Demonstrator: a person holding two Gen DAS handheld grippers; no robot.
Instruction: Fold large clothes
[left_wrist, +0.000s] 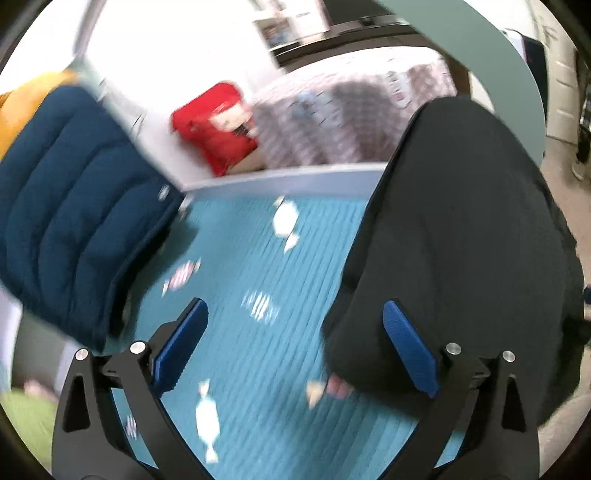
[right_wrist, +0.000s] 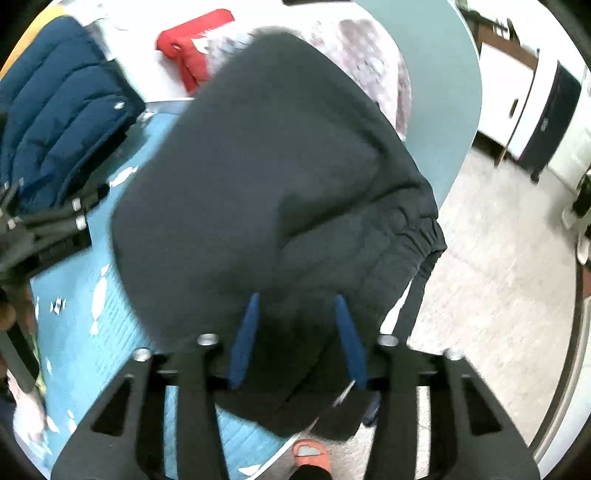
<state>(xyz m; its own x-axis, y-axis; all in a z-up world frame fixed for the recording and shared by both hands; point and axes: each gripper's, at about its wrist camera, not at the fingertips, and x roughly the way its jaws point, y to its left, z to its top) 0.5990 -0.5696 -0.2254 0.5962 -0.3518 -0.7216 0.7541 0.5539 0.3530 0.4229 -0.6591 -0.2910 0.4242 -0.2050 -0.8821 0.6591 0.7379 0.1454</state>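
The biggest thing here is the blue quilted mat (left_wrist: 258, 295) with white candy shapes printed on it; it covers the work surface in both views. On its right part lies the dark garment (right_wrist: 277, 184), a large black piece with a gathered elastic band at one end, and this end hangs over the edge of the surface above the pale floor (right_wrist: 498, 295). In the left wrist view the same dark garment (left_wrist: 461, 240) fills the right side. At the left of the mat sits a navy puffer jacket (left_wrist: 66, 206), partly on the mat, with something yellow behind it. Farther back are a checked cloth (left_wrist: 351, 110) and, just beside it, a small red bag (left_wrist: 218, 125).

The right gripper (right_wrist: 295, 314) is at the near edge of the dark garment. Its blue fingers (right_wrist: 245, 339) stand moderately apart with black cloth between them, but I cannot tell if they really press it. The left gripper (left_wrist: 295, 317) hovers over the mat with its jaws spread wide and it holds nothing; one blue finger (left_wrist: 406, 343) shows in front of the garment's edge. Below, a foot in an orange slipper (right_wrist: 310, 454) stands on the floor.
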